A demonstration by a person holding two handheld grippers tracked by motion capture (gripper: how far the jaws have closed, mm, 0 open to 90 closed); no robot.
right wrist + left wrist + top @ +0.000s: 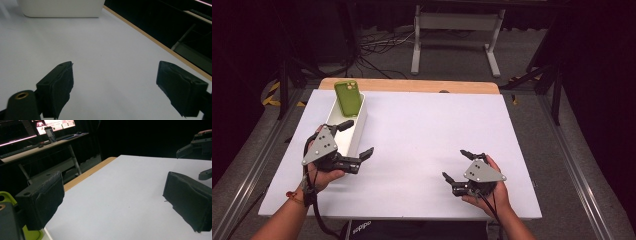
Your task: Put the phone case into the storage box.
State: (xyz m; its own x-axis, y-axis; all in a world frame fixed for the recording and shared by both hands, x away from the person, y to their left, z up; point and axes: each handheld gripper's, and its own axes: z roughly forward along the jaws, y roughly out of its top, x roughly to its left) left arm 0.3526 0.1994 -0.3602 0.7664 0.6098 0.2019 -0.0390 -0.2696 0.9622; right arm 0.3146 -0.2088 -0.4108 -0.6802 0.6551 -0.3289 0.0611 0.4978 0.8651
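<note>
A green phone case [348, 97] leans on the far end of a long white bin [361, 129] at the table's left. My left gripper [357, 139] is held beside the bin's near end, open, one jaw over the bin and the other over the table, nothing between them. In the left gripper view its pads [40, 200] stand wide apart, with a green edge of the phone case [33, 235] at the bottom left. My right gripper [457, 165] is open and holds nothing near the front right of the table. In the right gripper view it [115, 87] faces the white bin [60, 8].
The white tabletop [427, 130] has a wooden strip [412, 85] along its far edge. Beyond it stand a white desk frame [457, 22] and floor cables [377, 47]. A desk with lit monitors [55, 123] shows in the left gripper view.
</note>
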